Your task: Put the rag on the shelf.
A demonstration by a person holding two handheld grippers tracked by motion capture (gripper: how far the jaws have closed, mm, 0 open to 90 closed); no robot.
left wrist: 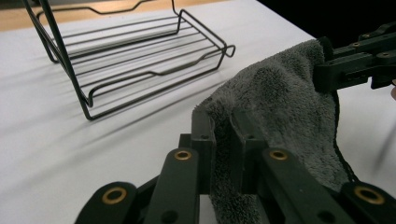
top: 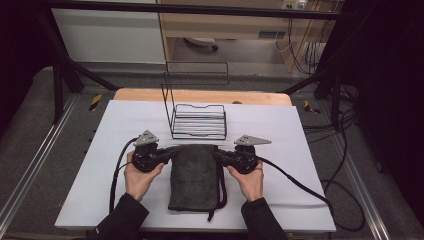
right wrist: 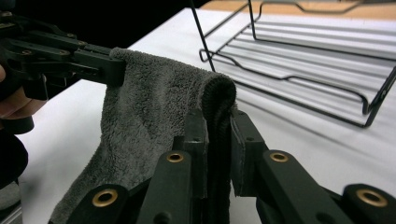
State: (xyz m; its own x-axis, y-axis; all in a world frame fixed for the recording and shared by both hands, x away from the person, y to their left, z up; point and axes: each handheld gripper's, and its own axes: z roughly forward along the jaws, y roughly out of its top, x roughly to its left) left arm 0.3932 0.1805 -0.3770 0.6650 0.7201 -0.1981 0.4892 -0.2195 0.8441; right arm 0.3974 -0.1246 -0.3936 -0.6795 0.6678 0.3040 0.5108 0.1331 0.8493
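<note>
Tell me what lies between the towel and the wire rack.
Nothing visible. Both tongs, left and right, grip the towel's far corners, and only bare white table separates its far edge from the rack. The rack's low front rail is the one thing to clear.

The wire rack (top: 199, 121) blocks the way just beyond the towel (top: 194, 175).

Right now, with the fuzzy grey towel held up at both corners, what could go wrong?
1. Each gripper, left gripper and right gripper, pinches just a small fold at a corner of the towel; a tug apart could pull a corner free.
2. The wire rack stands close behind the towel, so swinging the cloth forward might snag or push it.
3. The towel's lower end rests on the table and may drag and bunch up.
</note>
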